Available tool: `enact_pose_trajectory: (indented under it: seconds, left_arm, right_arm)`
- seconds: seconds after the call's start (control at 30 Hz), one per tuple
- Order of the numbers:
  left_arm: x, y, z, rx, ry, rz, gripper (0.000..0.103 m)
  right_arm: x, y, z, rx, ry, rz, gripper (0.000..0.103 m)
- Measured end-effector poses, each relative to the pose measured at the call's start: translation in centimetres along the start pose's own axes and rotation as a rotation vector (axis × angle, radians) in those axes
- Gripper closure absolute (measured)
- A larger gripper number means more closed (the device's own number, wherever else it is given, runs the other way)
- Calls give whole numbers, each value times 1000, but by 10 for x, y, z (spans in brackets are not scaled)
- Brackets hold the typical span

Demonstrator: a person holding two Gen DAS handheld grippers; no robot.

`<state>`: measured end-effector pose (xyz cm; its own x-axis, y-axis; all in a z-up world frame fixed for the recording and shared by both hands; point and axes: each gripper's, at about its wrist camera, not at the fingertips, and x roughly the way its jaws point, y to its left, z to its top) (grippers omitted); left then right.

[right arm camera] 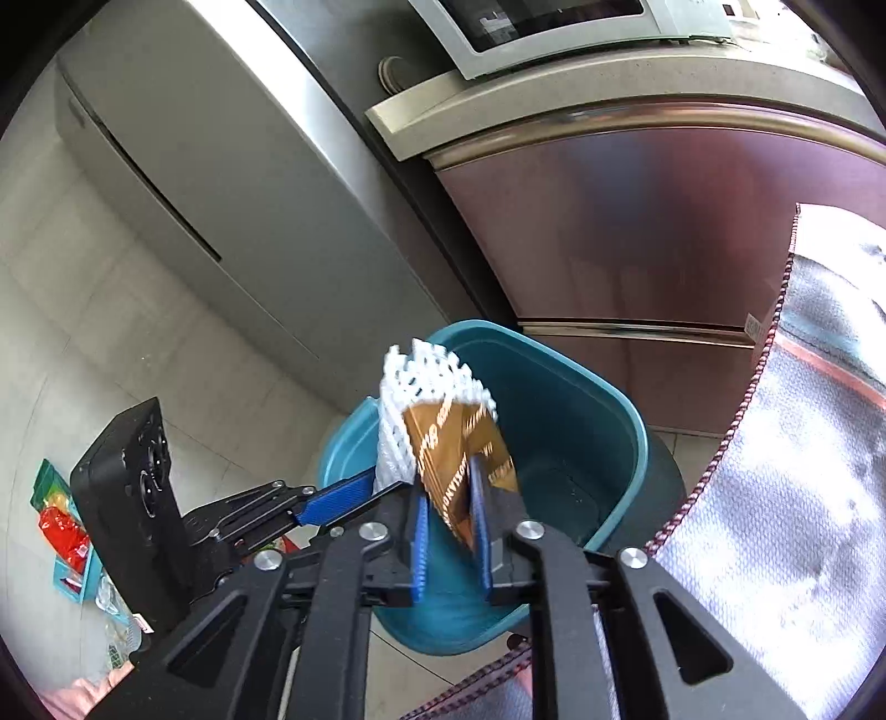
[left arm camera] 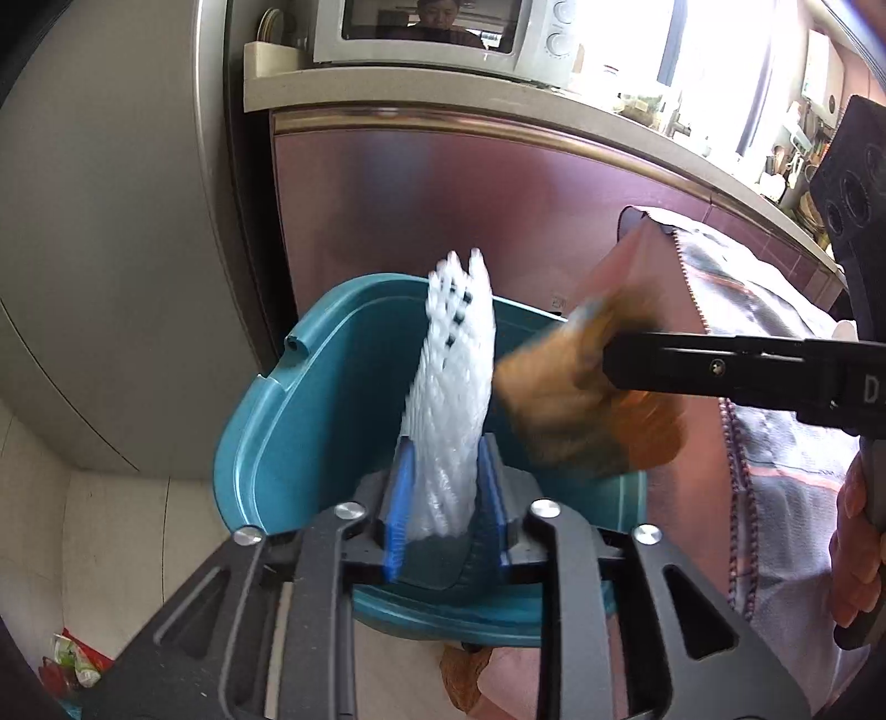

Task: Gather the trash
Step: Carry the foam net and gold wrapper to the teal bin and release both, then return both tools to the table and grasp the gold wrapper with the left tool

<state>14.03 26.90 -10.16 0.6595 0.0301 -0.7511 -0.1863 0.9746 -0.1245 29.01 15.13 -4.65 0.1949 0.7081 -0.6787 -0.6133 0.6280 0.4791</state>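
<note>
A teal trash bin (left arm camera: 260, 443) stands on the floor in front of a reddish cabinet. My left gripper (left arm camera: 446, 448) is over its near rim with a white foam net (left arm camera: 454, 354) upright between the blue pads, filling the gap and touching both. My right gripper (right arm camera: 446, 482) reaches over the same bin (right arm camera: 609, 410). A brown snack wrapper (right arm camera: 454, 443) stands loosely between its parted pads, leaning on the right one. In the left wrist view the wrapper (left arm camera: 559, 410) is blurred at the right gripper (left arm camera: 609, 360) tip. The net (right arm camera: 421, 376) shows just behind the wrapper.
A grey fridge (right arm camera: 183, 183) stands left of the bin, with a microwave (left arm camera: 443, 33) on the counter above the cabinet (right arm camera: 637, 221). A patterned cloth (right arm camera: 786, 443) hangs close on the right. Colourful wrappers (right arm camera: 61, 526) lie on the floor at far left.
</note>
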Motion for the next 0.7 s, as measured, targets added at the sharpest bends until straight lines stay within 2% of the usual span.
enact_pose_trajectory:
  seconds: [0.17,0.27,0.37,0.57,0.7]
  left_arm:
    - [8,-2,-4,-21,10,9,74]
    - [4,-7,-6,-18,-18,13,74]
    - [-10,-16,-7,0,-64,-2,69]
    - [-50,-46,0,55,-176,-88,59]
    - [-72,-77,0,109,-227,-179,51]
  right_arm:
    - [-7,-4,-6,18,-14,-3,77]
    - [-15,-6,-13,15,-40,-6,74]
    - [-36,-6,-23,-6,-83,0,70]
    - [-91,-5,-45,-59,-197,-18,61]
    - [-137,-7,-69,-87,-273,-65,57]
